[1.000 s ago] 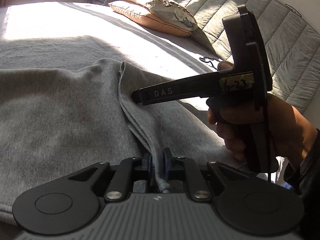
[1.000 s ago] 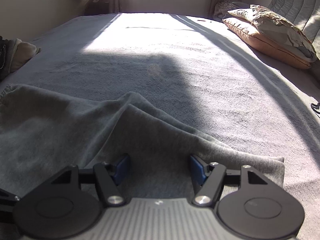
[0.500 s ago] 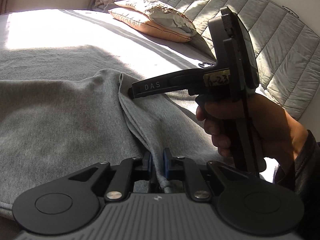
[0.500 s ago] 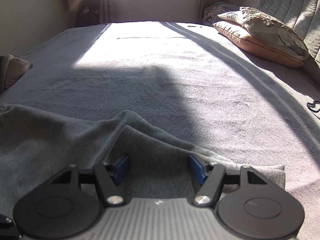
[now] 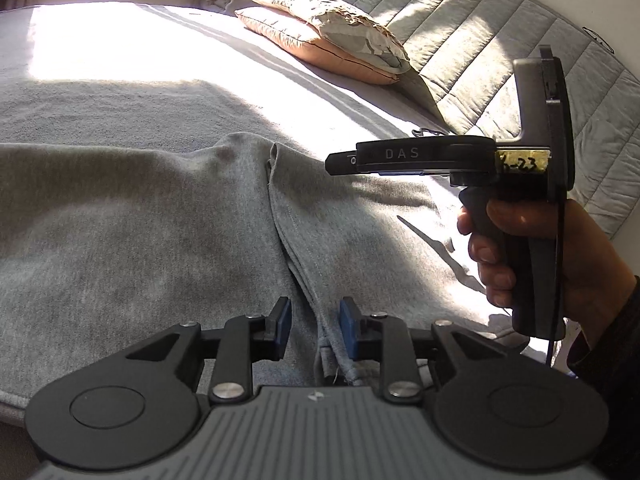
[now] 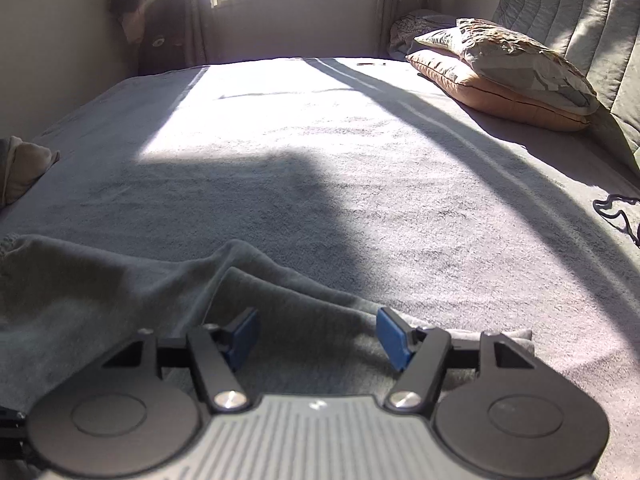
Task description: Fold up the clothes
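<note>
Left wrist view: my left gripper [image 5: 312, 326] sits low over the grey garment [image 5: 132, 232] spread on the bed [image 5: 120, 56]; fingers parted narrowly, a doubled seam edge and cord lying loose between the blue pads, not pinched. Right gripper [image 5: 340, 160] in a hand [image 5: 560, 256] hovers over it; its tip gap I cannot tell here. Fabric looks like soft fleecy knit, limp, light, non-slip; I judge the thick seam or hem the best place to grip.

Right wrist view: right gripper [image 6: 316, 332] fingers wide, holding nothing, above rumpled cloth. Fuzzy blanket, pillows [image 6: 504, 80] beyond.
</note>
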Demonstrator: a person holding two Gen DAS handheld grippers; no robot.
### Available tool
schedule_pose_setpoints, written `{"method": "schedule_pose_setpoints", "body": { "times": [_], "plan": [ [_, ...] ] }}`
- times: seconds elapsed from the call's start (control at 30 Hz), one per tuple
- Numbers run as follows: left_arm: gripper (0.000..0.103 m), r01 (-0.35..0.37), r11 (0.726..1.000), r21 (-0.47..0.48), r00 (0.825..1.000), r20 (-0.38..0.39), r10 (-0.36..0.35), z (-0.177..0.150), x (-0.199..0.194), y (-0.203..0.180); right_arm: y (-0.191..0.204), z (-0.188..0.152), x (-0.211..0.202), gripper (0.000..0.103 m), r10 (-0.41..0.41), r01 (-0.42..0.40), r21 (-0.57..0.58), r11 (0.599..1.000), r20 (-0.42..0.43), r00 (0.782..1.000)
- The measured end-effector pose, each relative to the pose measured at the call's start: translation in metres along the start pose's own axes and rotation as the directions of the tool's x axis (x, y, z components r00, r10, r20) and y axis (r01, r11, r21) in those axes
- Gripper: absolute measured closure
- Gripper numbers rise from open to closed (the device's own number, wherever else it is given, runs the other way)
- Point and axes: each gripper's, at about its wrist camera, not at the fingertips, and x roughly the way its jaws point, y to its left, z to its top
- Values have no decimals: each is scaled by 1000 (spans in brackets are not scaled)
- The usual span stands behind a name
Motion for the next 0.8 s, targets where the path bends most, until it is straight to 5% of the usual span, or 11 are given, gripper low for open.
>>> {"method": "schedule_pose_setpoints", "body": {
  "times": [0.1, 0.27, 0.47, 0.8],
  "plan": [
    [75, -3, 1000, 15, 999, 38, 2, 3, -7, -3, -20, 0, -14, 37, -14, 13, 46, 999, 9, 1000],
    [67, 82, 995, 63, 993, 84, -88, 3, -7, -13, -51, -13, -18, 65, -15, 24, 123, 992, -71, 997],
    [67, 53, 992, 118, 999, -15, -52, -11, 31, -26, -52, -33, -22, 67, 5, 4, 75, 997, -119, 993],
    [70, 53, 989, 141, 998, -24, -50, -12, 33, -22, -46, -70, -43, 67, 52, -60, -43, 997, -174, 983]
  ]
}}
